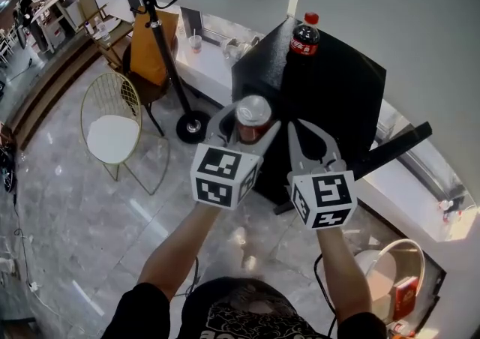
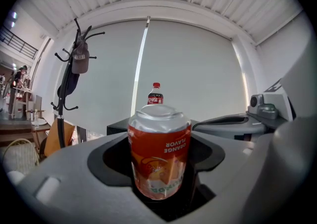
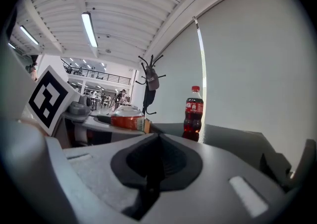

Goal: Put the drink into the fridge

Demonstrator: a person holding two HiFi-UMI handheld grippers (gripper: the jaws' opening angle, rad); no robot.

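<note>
Gripping orange can (image 2: 159, 151), left hand-held gripper (image 1: 253, 118), right hand-held gripper (image 3: 157, 141) closed

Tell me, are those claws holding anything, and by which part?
The left gripper grips the orange soda can by its sides, its top clear of the jaws. The right gripper is shut, empty.

Right gripper (image 3: 158, 139) jaws together, empty; cola bottle (image 3: 192, 114) ahead.
</note>
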